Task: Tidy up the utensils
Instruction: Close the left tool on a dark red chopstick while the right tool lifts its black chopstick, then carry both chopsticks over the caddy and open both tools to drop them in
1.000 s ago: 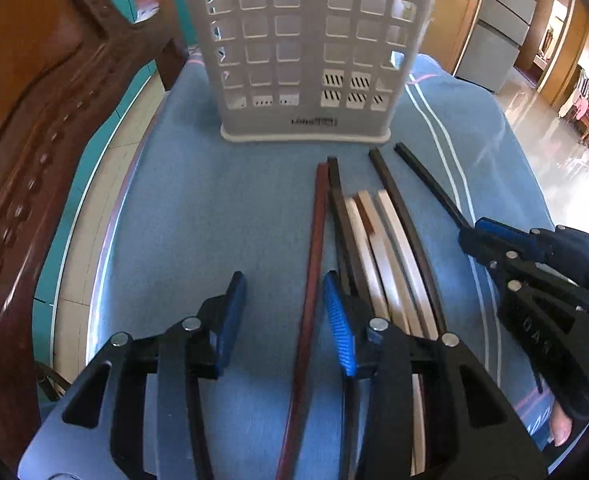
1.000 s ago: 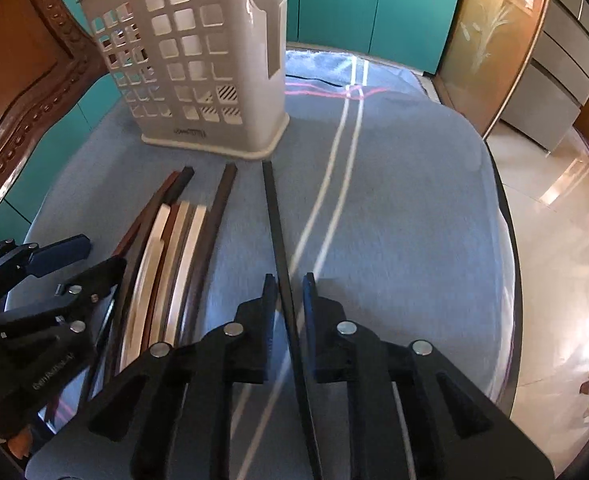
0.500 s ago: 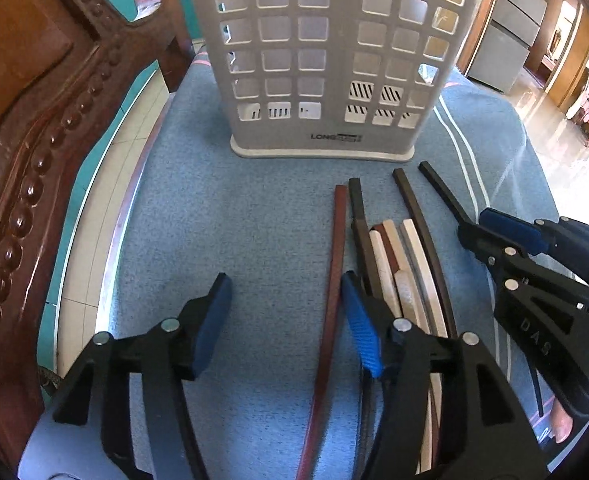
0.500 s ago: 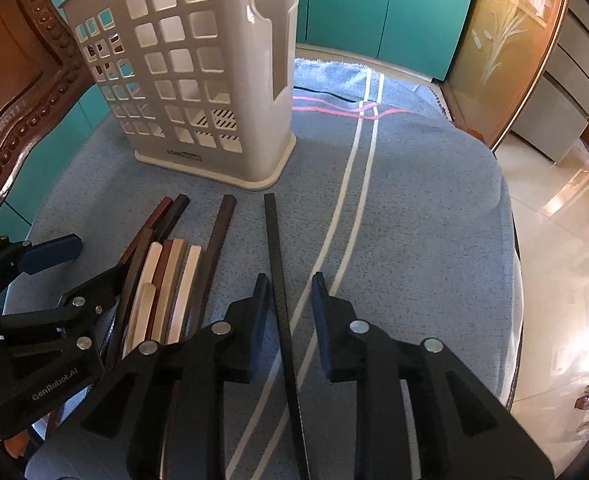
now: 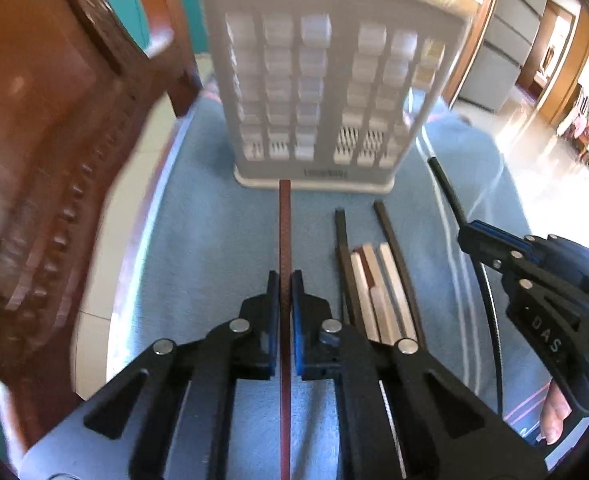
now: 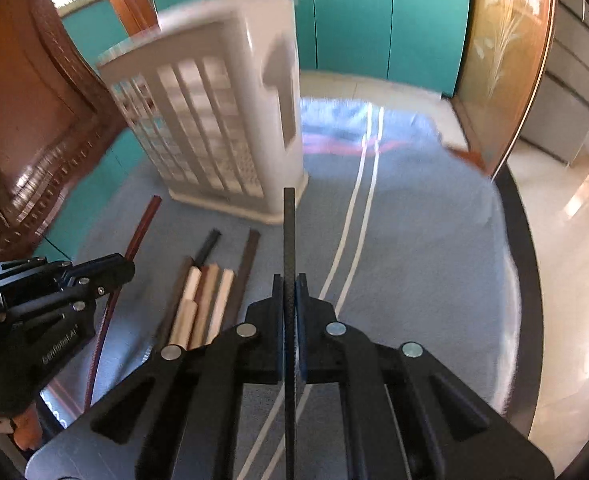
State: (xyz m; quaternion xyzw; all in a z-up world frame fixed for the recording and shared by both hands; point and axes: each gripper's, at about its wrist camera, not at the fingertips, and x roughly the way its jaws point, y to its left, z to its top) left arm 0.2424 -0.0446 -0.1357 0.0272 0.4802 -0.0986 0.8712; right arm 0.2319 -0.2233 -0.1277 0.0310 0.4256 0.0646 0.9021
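My left gripper [image 5: 285, 280] is shut on a red-brown chopstick [image 5: 284, 228] that points at the white slotted utensil basket [image 5: 326, 88]. My right gripper [image 6: 290, 284] is shut on a black chopstick [image 6: 289, 232] that points at the basket [image 6: 222, 120]. The right gripper also shows at the right of the left wrist view [image 5: 466, 232], with its black chopstick [image 5: 448, 192]. The left gripper shows at the left of the right wrist view [image 6: 128, 266], with the red-brown chopstick [image 6: 144, 224]. Several dark and pale chopsticks [image 5: 374, 280] lie side by side on the blue cloth between the grippers; they also show in the right wrist view [image 6: 210, 292].
The round table is covered with a blue cloth [image 6: 414, 240] with white stripes. A carved wooden chair back [image 5: 54, 160] stands close on the left. Teal cabinets [image 6: 374, 20] and a tiled floor [image 6: 574, 220] lie beyond the table.
Both grippers have closed, the left on the red-brown chopstick and the right on the black one. Both chopsticks have lifted off the cloth. Both views are blurred by motion.
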